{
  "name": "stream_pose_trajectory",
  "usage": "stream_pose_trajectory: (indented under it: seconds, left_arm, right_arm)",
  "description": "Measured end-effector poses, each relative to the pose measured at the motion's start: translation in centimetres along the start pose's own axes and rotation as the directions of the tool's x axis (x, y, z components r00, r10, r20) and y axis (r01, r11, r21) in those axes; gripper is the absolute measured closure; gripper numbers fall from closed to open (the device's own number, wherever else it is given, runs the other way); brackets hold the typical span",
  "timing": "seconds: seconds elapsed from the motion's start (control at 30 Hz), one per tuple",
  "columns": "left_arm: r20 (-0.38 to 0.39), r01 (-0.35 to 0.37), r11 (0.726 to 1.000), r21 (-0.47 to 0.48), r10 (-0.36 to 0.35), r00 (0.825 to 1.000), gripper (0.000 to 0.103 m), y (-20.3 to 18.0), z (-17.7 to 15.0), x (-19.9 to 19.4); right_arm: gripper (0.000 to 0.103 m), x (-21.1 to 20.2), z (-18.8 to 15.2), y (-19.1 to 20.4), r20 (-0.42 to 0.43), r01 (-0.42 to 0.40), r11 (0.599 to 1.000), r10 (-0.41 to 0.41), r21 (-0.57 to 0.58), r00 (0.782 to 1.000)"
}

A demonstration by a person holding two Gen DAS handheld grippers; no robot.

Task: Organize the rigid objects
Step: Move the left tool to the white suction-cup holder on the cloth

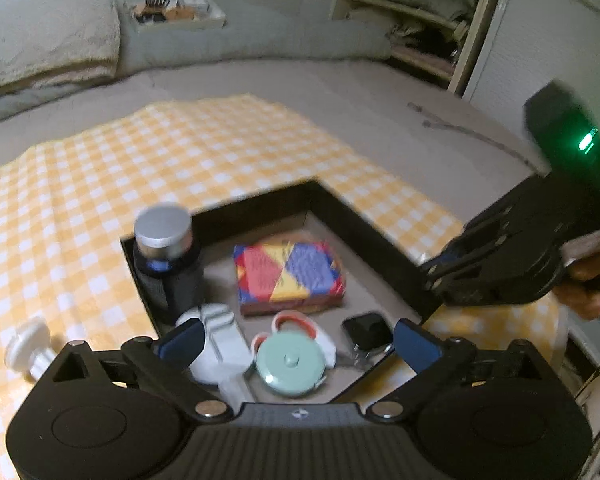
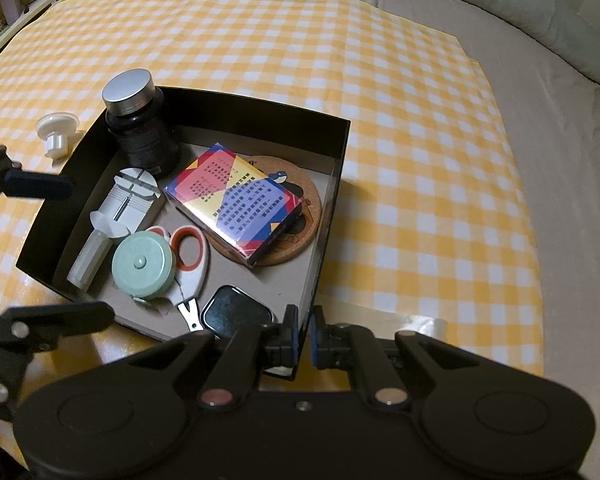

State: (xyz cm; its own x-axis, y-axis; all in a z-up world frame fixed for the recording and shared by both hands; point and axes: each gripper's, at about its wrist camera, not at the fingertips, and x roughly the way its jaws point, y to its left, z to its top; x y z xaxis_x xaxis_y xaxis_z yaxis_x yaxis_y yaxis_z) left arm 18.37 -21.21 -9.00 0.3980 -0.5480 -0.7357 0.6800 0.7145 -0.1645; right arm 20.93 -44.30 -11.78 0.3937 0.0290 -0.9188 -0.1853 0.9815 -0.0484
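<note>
A black box sits on a yellow checked cloth. It holds a dark bottle with a silver cap, a colourful carton on a cork coaster, a white tool, a mint tape measure, orange-handled scissors and a small black case. My left gripper hangs open over the tape measure with nothing between its pads. My right gripper is shut on the box's near wall, at the corner. A white plug lies outside the box on the cloth.
The cloth covers a bed with a grey sheet. A folded beige blanket and a grey pillow lie at the far side, with a small tray of items behind. Open shelves stand at the back right.
</note>
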Motion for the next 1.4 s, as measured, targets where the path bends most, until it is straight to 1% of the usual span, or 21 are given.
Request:
stream_pose_trajectory:
  seconds: [0.1,0.17,0.2,0.33,0.4,0.5,0.57,0.63,0.67,0.73,0.8,0.83,0.87,0.9,0.97,1.03,1.07,1.13,1.17,1.27,1.4]
  left_arm:
    - [0.047,0.019,1.0,0.008,-0.019,0.999,0.0,0.1,0.6,-1.2]
    - [0.105,0.034,0.999,0.018,-0.035,0.994,0.0,0.1,1.2,-2.4]
    - [0.14,0.028,0.999,0.026,-0.031,0.99,0.0,0.2,1.5,-3.2]
    - [0.236,-0.022,0.999,0.041,0.012,0.972,0.0,1.0,2.6,-5.5]
    - [0.255,-0.051,0.998,0.021,0.044,0.966,0.0,1.9,2.9,-6.3]
    - [0.263,-0.1,0.994,-0.042,0.108,0.959,0.0,3.8,3.1,-7.0]
    - [0.253,-0.133,0.986,-0.097,0.154,0.955,0.0,5.3,2.9,-7.3]
    - [0.233,-0.166,0.972,-0.164,0.202,0.951,0.0,6.7,2.6,-7.3]
    - [0.217,-0.178,0.962,-0.207,0.223,0.951,0.001,7.5,2.3,-7.4]
    - [0.176,-0.179,0.94,-0.292,0.236,0.955,0.002,9.2,1.6,-7.1]
    - [0.146,-0.189,0.909,-0.373,0.258,0.955,0.009,10.6,0.7,-6.9]
    - [0.124,-0.203,0.889,-0.411,0.275,0.953,0.011,11.3,0.3,-6.8]
    - [0.107,-0.213,0.869,-0.446,0.288,0.952,0.016,11.9,-0.2,-6.9]
    - [0.089,-0.221,0.848,-0.482,0.298,0.95,0.021,12.5,-0.7,-6.9]
    - [0.053,-0.229,0.801,-0.553,0.308,0.95,0.027,13.5,-1.4,-6.8]
    - [0.024,-0.236,0.767,-0.597,0.312,0.95,0.033,14.2,-2.0,-6.4]
    - [0.012,-0.24,0.757,-0.608,0.311,0.95,0.036,14.5,-2.1,-6.2]
    - [-0.01,-0.242,0.744,-0.623,0.301,0.953,0.039,14.9,-2.5,-5.5]
    - [-0.026,-0.255,0.739,-0.624,0.306,0.952,0.04,14.9,-2.6,-5.0]
    - [-0.058,-0.275,0.73,-0.625,0.308,0.95,0.043,14.8,-2.9,-3.5]
    - [-0.068,-0.292,0.724,-0.625,0.322,0.944,0.05,14.8,-2.6,-2.0]
  right_arm:
    - [0.097,0.0,0.0,0.0,0.0,-0.001,1.0,0.001,0.0,1.0]
    - [0.097,0.0,0.0,0.0,0.0,-0.001,1.0,0.001,0.0,1.0]
    - [0.097,0.0,0.0,0.0,0.0,-0.001,1.0,0.001,0.001,1.0]
    - [0.097,0.0,0.0,0.0,0.0,-0.002,1.0,0.002,0.0,1.0]
    - [0.097,0.0,0.0,0.0,0.0,-0.002,1.0,0.002,0.001,1.0]
    - [0.097,0.0,0.0,0.0,0.001,-0.003,1.0,0.003,0.0,1.0]
    - [0.097,0.0,0.0,0.0,0.0,-0.002,1.0,0.002,-0.001,1.0]
    - [0.097,0.0,0.0,0.0,0.0,-0.001,1.0,0.001,-0.002,1.0]
    - [0.097,0.0,0.0,0.0,0.0,-0.002,1.0,0.002,-0.001,1.0]
    - [0.097,0.0,0.0,0.0,0.0,-0.001,1.0,0.001,-0.002,1.0]
    - [0.097,0.0,0.0,0.0,0.0,-0.001,1.0,0.001,-0.001,1.0]
    - [0.097,0.0,0.0,0.0,0.0,-0.001,1.0,0.001,-0.001,1.0]
    - [0.097,0.0,0.0,0.0,0.0,0.0,1.0,0.0,-0.002,1.0]
    - [0.097,0.0,0.0,0.0,0.0,0.0,1.0,0.0,-0.002,1.0]
    - [0.097,0.0,0.0,0.0,0.0,0.001,1.0,-0.001,-0.003,1.0]
    - [0.097,-0.1,0.0,-0.1,0.0,0.001,1.0,-0.001,-0.003,1.0]
    - [0.097,-0.1,0.0,0.0,0.0,0.001,1.0,-0.001,-0.003,1.0]
    - [0.097,-0.1,0.0,0.0,0.0,0.001,1.0,-0.001,-0.004,1.0]
    - [0.097,-0.1,0.0,0.0,0.0,0.001,1.0,-0.001,-0.004,1.0]
    - [0.097,-0.1,0.0,0.0,0.001,0.0,1.0,0.0,-0.003,1.0]
    - [0.097,-0.1,0.0,0.0,0.001,-0.003,1.0,0.003,-0.003,1.0]
